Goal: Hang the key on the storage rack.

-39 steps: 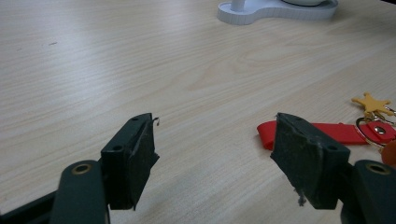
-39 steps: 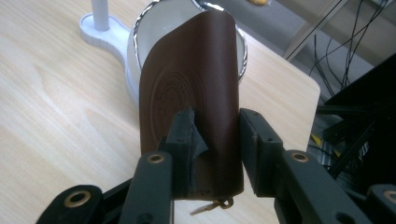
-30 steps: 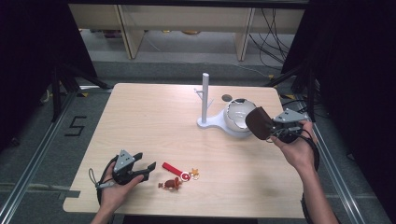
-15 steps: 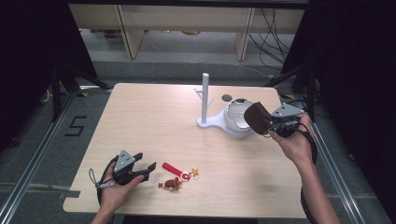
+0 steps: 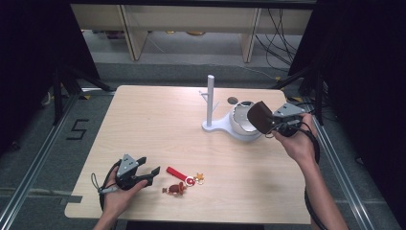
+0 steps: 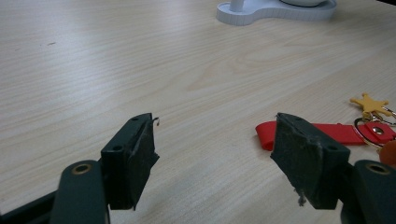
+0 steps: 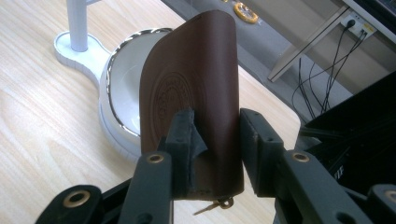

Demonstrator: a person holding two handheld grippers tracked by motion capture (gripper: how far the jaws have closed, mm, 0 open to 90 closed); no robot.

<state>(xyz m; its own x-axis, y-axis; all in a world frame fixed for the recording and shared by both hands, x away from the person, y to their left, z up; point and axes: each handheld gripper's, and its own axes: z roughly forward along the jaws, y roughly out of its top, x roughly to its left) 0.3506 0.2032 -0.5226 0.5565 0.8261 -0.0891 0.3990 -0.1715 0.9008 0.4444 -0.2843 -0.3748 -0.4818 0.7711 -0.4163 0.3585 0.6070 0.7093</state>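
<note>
Brown leather key pouch [image 7: 196,93], clamped upright in the right gripper [image 5: 280,123], hangs at the white round dish [image 5: 242,125] on the light wooden counter [image 5: 158,129], nearer its bowl than a second ago. Judged step: lowering it in; release comes next. Left gripper [image 5: 143,175], well short of that dish beside the red-strap keychain [image 5: 184,178], rests with jaws apart.
</note>
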